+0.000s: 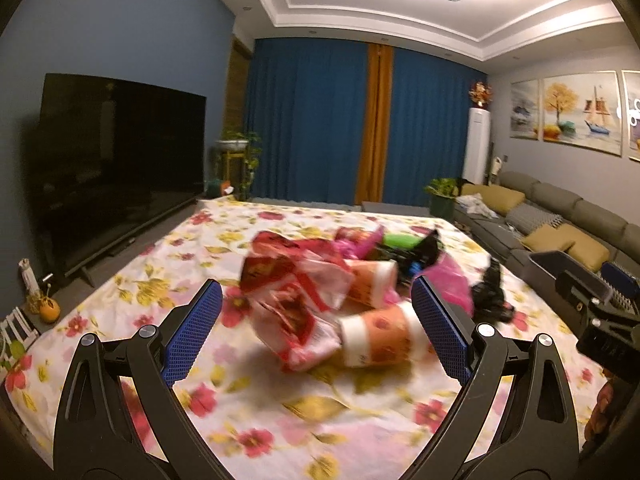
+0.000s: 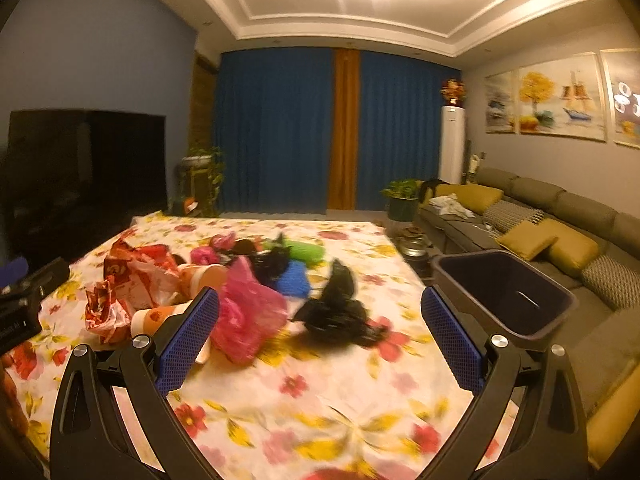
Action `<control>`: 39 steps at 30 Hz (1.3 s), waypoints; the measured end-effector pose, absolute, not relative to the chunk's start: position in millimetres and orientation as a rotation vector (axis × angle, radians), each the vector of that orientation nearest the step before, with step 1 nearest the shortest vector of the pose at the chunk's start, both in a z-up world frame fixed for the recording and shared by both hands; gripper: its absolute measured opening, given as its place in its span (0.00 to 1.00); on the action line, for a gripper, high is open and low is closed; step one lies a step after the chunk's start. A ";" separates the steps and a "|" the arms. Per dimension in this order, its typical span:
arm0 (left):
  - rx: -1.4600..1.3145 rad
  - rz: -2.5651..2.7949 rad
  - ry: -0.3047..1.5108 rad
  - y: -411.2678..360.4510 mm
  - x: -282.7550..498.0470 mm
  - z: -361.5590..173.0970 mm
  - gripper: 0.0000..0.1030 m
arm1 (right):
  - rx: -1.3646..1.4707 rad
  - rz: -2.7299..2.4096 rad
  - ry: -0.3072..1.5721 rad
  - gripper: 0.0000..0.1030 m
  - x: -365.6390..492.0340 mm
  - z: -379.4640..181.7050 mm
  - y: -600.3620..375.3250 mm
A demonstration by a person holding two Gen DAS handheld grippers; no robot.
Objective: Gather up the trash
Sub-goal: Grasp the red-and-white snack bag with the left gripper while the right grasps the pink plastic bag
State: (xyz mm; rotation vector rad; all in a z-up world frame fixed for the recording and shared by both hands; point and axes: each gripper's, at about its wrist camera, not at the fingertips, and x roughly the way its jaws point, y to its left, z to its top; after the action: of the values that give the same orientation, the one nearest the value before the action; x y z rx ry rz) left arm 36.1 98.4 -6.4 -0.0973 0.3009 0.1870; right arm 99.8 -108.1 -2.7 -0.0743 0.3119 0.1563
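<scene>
Both tools stand wide open and hold nothing. The left tool (image 1: 316,320) hangs over the floral cloth (image 1: 280,420) of the surface, with a crumpled red-and-white wrapper (image 1: 296,292) and a paper cup (image 1: 380,338) lying on its side between its blue pads (image 1: 192,332); whether the pads touch them cannot be told, since the whole pile is smeared by motion blur. A second cup (image 1: 370,286) lies just behind, half hidden by the wrapper. The right tool (image 2: 320,332) faces a pink bag (image 2: 248,316) just beside its left finger and a black bag (image 2: 336,316) near the middle of its gap. Behind these a green thing (image 2: 308,252) and a blue one (image 2: 296,278), perhaps more bags, are too blurred to name. A dark bin (image 2: 504,292) stands off the surface's right edge, its near rim cut off by the right finger. The other tool shows only partly at each view's edge.
</scene>
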 end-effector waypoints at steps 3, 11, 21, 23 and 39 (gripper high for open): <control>-0.093 0.214 0.299 114.2 48.0 -7.0 0.91 | -0.069 0.179 0.322 0.95 119.0 -3.7 -95.7; -0.109 0.208 0.342 135.6 76.6 -24.1 0.91 | -0.072 0.236 0.396 0.77 170.9 -19.6 -67.4; -0.145 0.187 0.384 148.9 89.0 -40.9 0.91 | -0.086 0.265 0.499 0.55 212.7 -48.4 -50.5; -0.149 0.178 0.398 148.5 93.9 -43.7 0.91 | -0.090 0.270 0.512 0.45 218.2 -52.2 -48.8; -0.168 0.132 0.547 154.1 125.5 -63.7 0.54 | -0.048 0.297 0.526 0.08 216.7 -52.9 -61.3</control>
State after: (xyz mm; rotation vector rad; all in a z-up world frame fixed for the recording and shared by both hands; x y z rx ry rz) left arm 125.5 154.1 -63.7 -0.1680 0.5471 0.1317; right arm 216.7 -61.3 -52.9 -0.0476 0.5264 0.2969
